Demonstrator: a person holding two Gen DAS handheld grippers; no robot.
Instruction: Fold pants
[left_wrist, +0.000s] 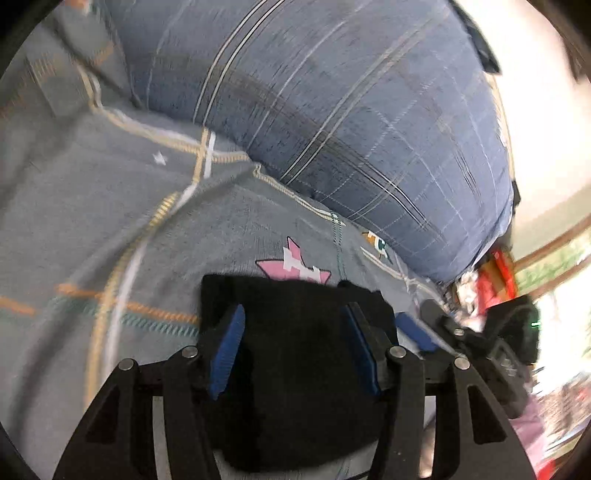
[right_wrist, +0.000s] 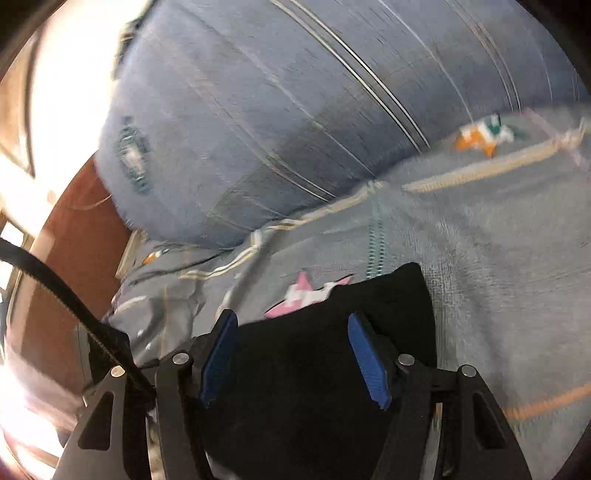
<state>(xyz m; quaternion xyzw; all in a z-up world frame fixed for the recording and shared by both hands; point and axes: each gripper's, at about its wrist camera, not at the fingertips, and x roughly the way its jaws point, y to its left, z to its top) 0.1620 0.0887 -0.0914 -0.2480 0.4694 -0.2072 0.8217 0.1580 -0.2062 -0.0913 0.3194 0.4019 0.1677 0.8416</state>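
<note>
Black pants (left_wrist: 295, 369) fill the foreground of both wrist views, lying as a soft, dark bundle on a grey patterned bedspread (left_wrist: 110, 221). Left gripper (left_wrist: 295, 343) stands wide, its blue pads (left_wrist: 227, 354) either side of the cloth with black fabric spanning the gap between them; whether the pads touch the cloth cannot be told. Right gripper (right_wrist: 295, 354) is likewise wide, straddling the same garment, here (right_wrist: 314, 369), with its pads (right_wrist: 367, 365) apart. A pink star motif (left_wrist: 291, 266) on the bedspread shows just beyond the far edge of the pants. Behind lies a blue checked pillow (left_wrist: 351, 129), well apart from the grippers. Both views are motion-blurred, so seams, waistband and hems cannot be made out.

Judged handling: the fabric looks light, limp and non-fragile; it will sag and bunch rather than hold shape, and layers may slip over one another. Hold is best taken at an edge or corner of the bundle, pinching all layers together, one gripper at each side, so the fold stays even.
</note>
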